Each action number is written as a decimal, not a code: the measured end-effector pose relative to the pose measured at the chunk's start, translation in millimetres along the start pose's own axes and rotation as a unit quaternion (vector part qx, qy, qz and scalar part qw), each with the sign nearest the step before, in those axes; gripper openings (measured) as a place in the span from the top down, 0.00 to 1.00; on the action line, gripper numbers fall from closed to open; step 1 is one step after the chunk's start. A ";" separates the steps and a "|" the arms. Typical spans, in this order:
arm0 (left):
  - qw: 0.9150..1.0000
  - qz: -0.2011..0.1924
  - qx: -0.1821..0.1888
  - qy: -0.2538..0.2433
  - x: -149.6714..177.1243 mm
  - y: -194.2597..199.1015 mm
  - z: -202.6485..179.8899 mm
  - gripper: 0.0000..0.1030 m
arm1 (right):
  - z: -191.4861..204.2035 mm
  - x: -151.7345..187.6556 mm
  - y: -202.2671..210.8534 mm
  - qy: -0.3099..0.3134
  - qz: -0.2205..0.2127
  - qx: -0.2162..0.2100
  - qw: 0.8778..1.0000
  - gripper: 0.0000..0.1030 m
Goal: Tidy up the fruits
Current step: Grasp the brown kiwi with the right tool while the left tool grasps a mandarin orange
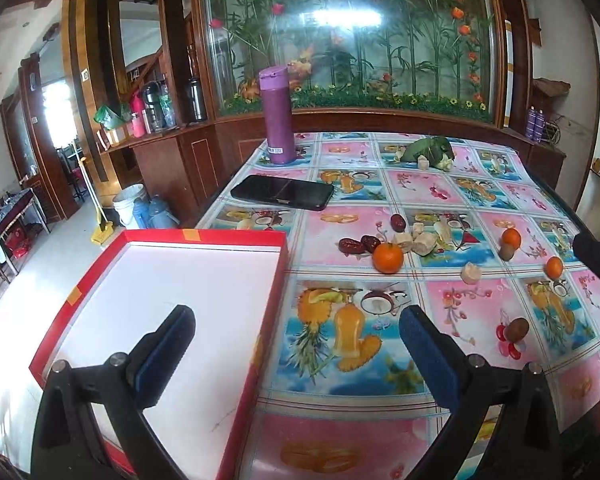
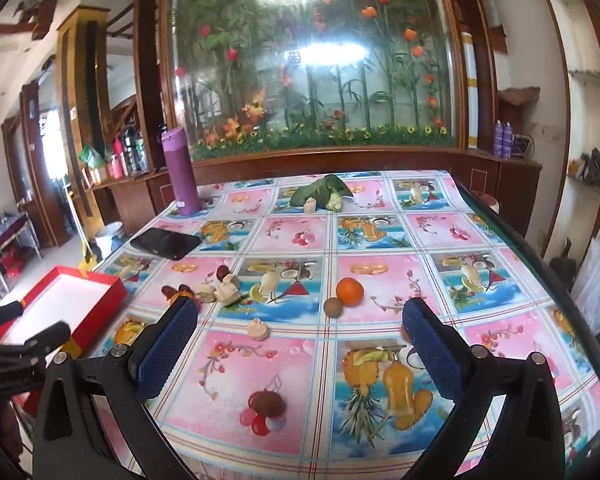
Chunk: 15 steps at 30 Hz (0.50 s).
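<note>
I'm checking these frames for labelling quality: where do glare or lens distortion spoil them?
Left wrist view: a white glare patch on the glass panel, and the inside of the red box is blown out; fisheye bends the table edge. Right wrist view: the same glare on the glass, straight frames bow outward, corners are black.
</note>
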<state>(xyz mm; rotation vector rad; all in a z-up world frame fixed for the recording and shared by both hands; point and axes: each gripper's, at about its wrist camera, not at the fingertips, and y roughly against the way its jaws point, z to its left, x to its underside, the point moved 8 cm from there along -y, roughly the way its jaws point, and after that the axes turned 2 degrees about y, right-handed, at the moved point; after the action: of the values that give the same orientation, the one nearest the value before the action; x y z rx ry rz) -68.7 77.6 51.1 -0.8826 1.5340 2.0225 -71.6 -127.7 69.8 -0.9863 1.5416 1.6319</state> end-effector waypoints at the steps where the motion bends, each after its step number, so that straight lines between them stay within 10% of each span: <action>1: 1.000 0.001 -0.001 0.002 1.5 -0.4 -0.3 0.00 | -0.5 0.2 0.4 -0.002 -0.001 0.001 1.000 0.00; 15: 0.999 -0.030 0.008 0.017 3.5 9.7 5.9 0.00 | -0.2 8.2 0.9 -0.014 0.015 -0.016 1.000 0.00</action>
<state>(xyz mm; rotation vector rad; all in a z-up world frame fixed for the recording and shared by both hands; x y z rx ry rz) -79.1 80.4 56.1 -0.9511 1.5216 1.9597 -76.4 -128.2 63.1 -0.9575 1.5233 1.6898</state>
